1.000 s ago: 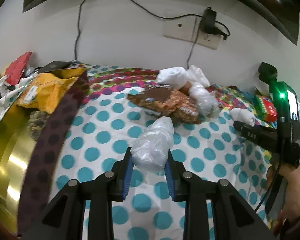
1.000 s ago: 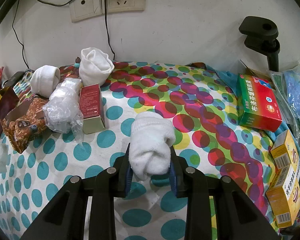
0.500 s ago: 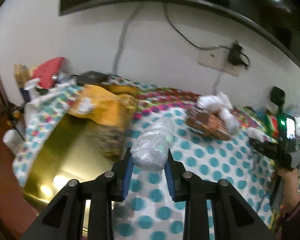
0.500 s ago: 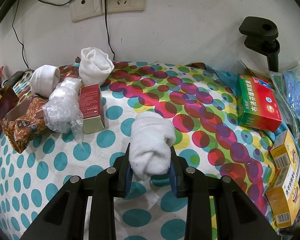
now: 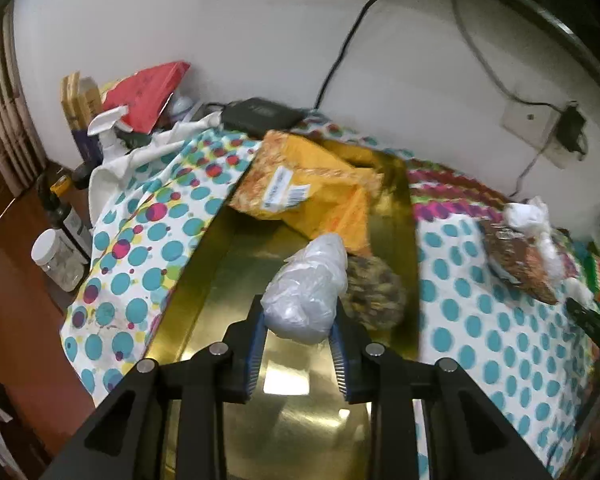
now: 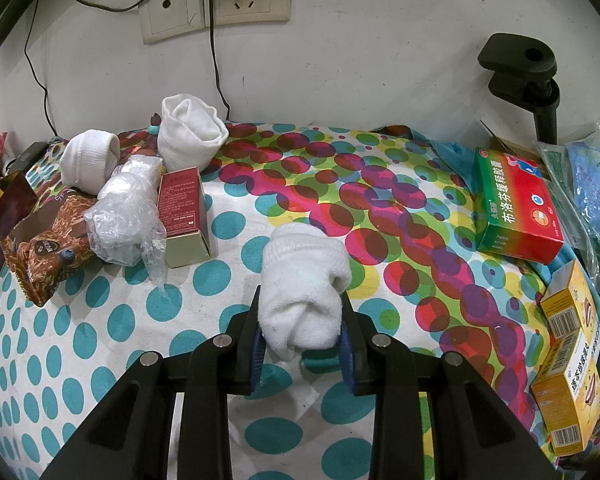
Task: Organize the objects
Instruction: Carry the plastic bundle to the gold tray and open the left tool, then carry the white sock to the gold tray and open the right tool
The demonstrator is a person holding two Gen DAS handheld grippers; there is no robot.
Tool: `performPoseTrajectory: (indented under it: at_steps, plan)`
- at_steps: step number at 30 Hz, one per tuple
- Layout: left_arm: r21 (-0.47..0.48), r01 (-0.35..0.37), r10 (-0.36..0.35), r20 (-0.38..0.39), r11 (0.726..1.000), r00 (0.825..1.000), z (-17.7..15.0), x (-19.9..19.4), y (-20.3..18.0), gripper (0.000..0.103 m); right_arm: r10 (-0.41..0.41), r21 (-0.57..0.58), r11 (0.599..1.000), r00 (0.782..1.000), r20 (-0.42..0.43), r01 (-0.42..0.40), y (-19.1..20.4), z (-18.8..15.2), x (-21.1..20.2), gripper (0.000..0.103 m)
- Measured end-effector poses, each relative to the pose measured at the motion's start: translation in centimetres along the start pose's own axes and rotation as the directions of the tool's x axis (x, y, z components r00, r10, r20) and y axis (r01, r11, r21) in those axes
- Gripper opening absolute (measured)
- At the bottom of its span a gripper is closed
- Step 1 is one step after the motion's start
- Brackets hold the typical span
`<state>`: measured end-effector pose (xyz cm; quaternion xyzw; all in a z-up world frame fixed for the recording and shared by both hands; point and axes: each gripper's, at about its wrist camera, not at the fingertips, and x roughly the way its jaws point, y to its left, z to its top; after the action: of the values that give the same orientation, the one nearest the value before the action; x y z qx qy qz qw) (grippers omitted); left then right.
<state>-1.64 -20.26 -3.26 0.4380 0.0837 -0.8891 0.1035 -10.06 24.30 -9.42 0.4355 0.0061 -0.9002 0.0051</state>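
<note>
Gold tray (image 5: 220, 264) (left view only) lies under bagged bundle (image 5: 306, 292).

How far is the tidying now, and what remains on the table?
Done: an orange packet lies in the gold box. In hand: left gripper holds a plastic-wrapped bundle over it; right gripper holds a white sock. Left: two socks, brown bag.

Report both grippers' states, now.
Left gripper: shut on plastic-wrapped bundle.
Right gripper: shut on rolled white sock.
</note>
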Motion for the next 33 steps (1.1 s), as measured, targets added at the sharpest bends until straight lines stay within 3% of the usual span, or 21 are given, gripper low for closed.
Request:
performPoseTrajectory:
  at_steps: [18, 25, 29, 33]
  plan:
    - [0.044, -0.062, 0.067, -0.134, 0.997, 0.989, 0.7, 4.4, -0.1, 0.031, -0.003, 0.0, 1.0, 1.0, 0.0, 0.003, 0.0, 0.0, 0.0, 0.03]
    - [0.017, -0.099, 0.1, -0.192, 0.995, 0.976, 0.5, 5.1, 0.9, 0.041, -0.006, 0.0, 1.0, 1.0, 0.0, 0.006, 0.2, 0.0, 0.0, 0.03]
    - [0.038, -0.101, 0.106, -0.191, 0.994, 0.976, 0.3, 4.6, 0.8, 0.041, -0.007, -0.001, 1.0, 1.0, 0.0, 0.007, 0.1, 0.0, 0.0, 0.03]
    - [0.065, -0.129, 0.137, -0.136, 0.989, 0.981, 0.1, 2.9, 0.6, 0.041, -0.007, 0.0, 1.0, 1.0, 0.001, 0.007, 0.1, 0.0, 0.0, 0.03]
